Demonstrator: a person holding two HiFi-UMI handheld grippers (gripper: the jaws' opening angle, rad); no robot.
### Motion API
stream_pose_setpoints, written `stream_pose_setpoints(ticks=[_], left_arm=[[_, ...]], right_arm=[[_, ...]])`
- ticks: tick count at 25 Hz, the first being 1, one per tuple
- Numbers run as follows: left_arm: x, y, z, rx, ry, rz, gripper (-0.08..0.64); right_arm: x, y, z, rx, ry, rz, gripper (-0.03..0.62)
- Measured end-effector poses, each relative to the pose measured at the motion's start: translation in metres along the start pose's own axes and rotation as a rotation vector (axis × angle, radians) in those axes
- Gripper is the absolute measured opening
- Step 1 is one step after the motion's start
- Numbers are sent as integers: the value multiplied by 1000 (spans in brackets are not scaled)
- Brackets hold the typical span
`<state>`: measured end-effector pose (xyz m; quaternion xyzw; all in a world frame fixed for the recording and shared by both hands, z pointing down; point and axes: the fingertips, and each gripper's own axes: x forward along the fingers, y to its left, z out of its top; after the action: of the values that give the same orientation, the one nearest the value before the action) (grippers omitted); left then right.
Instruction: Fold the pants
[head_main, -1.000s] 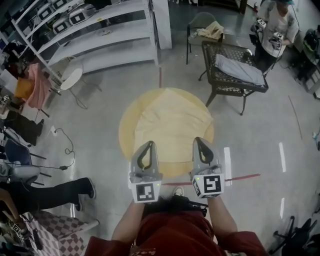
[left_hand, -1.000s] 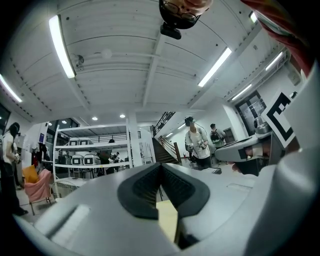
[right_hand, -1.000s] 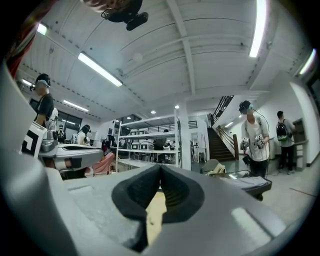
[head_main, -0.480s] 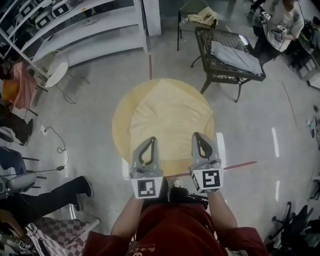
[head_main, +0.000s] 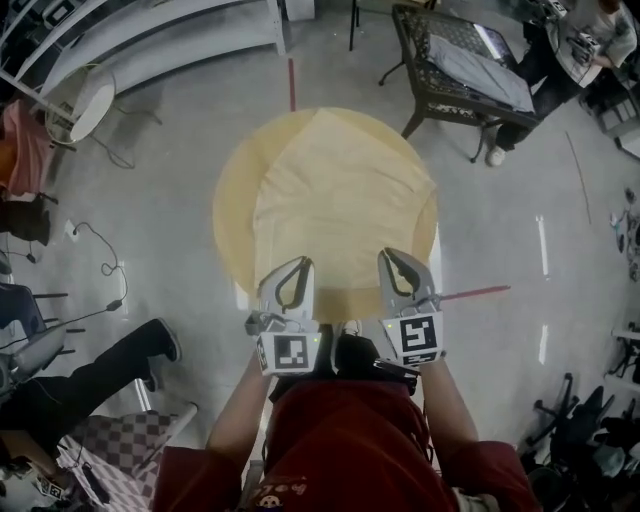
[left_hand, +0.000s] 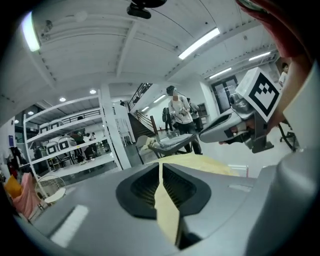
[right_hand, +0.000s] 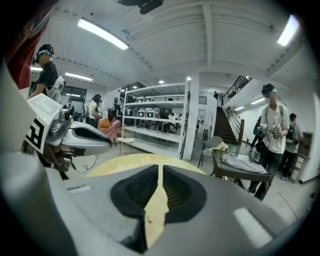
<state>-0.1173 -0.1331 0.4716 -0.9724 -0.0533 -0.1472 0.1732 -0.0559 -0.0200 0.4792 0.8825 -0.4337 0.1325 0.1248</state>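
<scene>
L gripper (head_main: 299, 263) & R gripper (head_main: 389, 257) hover over near edge of round table (head_main: 228, 205); pants (head_main: 340, 195) lie flat on it. Both jaws narrow, empty; L's just eased open a crack.

One round desk (head_main: 228, 215), bearing one pair of pants (head_main: 340, 195). At its near edge, two tongs: left tongs (head_main: 298, 266) and right tongs (head_main: 388, 257). Beyond the round desk to the right, one dark desk (head_main: 445, 100) carrying one grey cloth (head_main: 480, 62). Beyond the round desk to the left, one white chair (head_main: 85, 102). Standing persons (right_hand: 272, 132) beyond the round desk: apparently two, the farther one indistinct.
</scene>
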Motion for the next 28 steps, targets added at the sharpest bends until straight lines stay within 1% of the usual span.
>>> stream_pose_setpoints(ticks=[2, 5, 7, 9, 12, 15, 17, 19, 21, 25, 28], left_arm=[[-1, -5, -24, 33, 62, -50, 55], [-2, -11, -61, 98, 153, -125, 97], [-8, -17, -85, 138, 223, -183, 126], [-18, -25, -107, 169, 291, -248, 170], [-31, -29, -137, 213, 388, -323, 194], [-38, -29, -169, 254, 489, -382, 219], [-42, -26, -188, 306, 548, -410, 231], [-45, -24, -202, 368, 595, -437, 233], [-45, -23, -210, 414, 629, -467, 233], [-44, -15, -225, 468, 686, -498, 233], [-40, -12, -233, 506, 706, -518, 233]], right_arm=[[4, 9, -22, -32, 69, 43, 49], [6, 17, -51, -81, 162, 99, 63], [1, 24, -70, -122, 226, 133, 91], [-7, 34, -90, -180, 300, 167, 111], [-14, 46, -115, -282, 400, 222, 137], [-14, 48, -142, -376, 488, 262, 149], [-15, 47, -158, -438, 542, 286, 155], [-16, 45, -171, -495, 592, 313, 158], [-19, 37, -183, -553, 638, 329, 161], [-18, 26, -201, -651, 701, 350, 161], [-16, 18, -211, -707, 744, 371, 161]])
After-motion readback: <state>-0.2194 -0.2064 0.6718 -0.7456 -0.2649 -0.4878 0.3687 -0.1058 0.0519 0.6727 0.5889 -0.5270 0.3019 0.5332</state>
